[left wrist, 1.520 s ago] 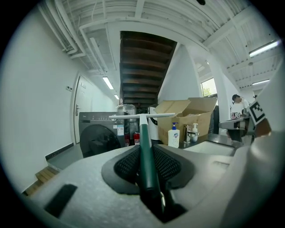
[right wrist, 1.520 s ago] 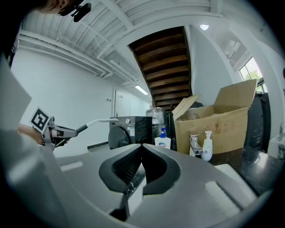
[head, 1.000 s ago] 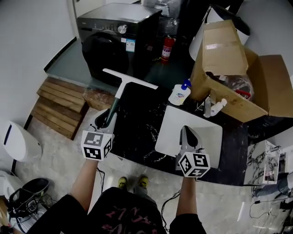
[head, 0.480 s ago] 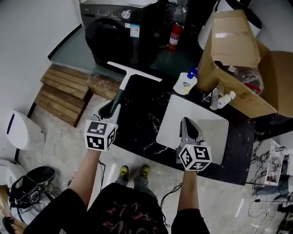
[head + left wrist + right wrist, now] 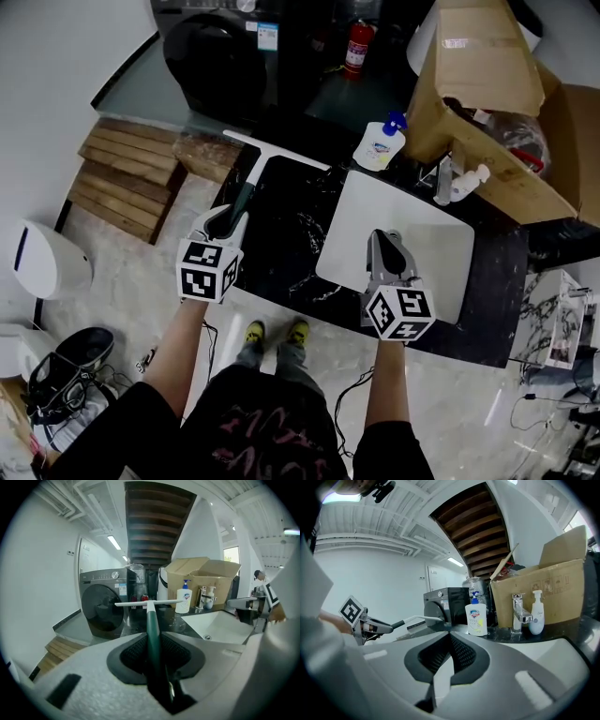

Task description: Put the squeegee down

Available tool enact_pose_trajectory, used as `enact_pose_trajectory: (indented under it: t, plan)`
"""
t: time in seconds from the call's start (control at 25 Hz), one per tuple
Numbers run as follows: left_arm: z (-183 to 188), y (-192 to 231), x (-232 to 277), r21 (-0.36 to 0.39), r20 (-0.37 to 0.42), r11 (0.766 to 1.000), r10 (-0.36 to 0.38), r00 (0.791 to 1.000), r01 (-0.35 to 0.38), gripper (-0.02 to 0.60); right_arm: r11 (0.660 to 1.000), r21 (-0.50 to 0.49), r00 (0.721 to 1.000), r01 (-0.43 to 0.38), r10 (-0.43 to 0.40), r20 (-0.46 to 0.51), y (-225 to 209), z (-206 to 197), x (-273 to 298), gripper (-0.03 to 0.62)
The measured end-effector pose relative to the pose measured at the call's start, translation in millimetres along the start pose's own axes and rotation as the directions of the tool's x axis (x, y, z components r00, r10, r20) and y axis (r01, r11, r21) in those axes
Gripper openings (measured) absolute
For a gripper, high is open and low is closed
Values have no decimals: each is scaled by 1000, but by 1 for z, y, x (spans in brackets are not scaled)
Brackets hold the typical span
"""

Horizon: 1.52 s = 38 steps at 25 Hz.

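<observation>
— Squeegee (image 5: 248, 190) position, please: where is it?
— In the left tool (image 5: 223, 223). That tool's own view shows the jaws closed on the dark green handle. The pads press it from both sides, and the handle runs straight out along the line the tool points.
— And its long axis?
— Away from the person, from the tool at the near left corner of the black desk (image 5: 281, 248) toward the far left corner. The white blade sits crosswise at the far end, near the soap bottle (image 5: 379, 146). Whether the blade touches the desk I cannot tell.
— What lies under it?
— The handle is over the desk's left strip, beside the white sink (image 5: 441, 242). The blade's left tip looks to hang at or past the desk's edge, with the floor below.
— Right tool (image 5: 389, 248)?
— It is over the sink, jaws brought together with nothing in them. It is well apart from the squeegee, so the left tool is the one that matters.
— So the move?
— My judgement: lower it straight down and a little toward the sink side, so the whole length lands on the desk before the jaws let go.
</observation>
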State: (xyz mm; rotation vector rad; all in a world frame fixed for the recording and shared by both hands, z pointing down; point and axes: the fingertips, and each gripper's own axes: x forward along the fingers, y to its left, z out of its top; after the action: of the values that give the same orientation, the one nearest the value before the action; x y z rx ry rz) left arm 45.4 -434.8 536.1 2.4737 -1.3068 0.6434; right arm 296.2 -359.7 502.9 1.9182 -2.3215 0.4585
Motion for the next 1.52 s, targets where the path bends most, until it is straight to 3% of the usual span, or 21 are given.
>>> enact_pose_trajectory:
  t: [0.64, 1.52]
  plan:
    - [-56, -15, 27, -15, -148, 1000, -15, 989, 13, 100, 999, 44, 999, 22, -20, -45, -20, -29, 1, 11]
    - [-78, -21, 38, 8, -207, 1000, -10, 978, 12, 103, 998, 67, 998, 22, -19, -53, -20, -37, 2, 11]
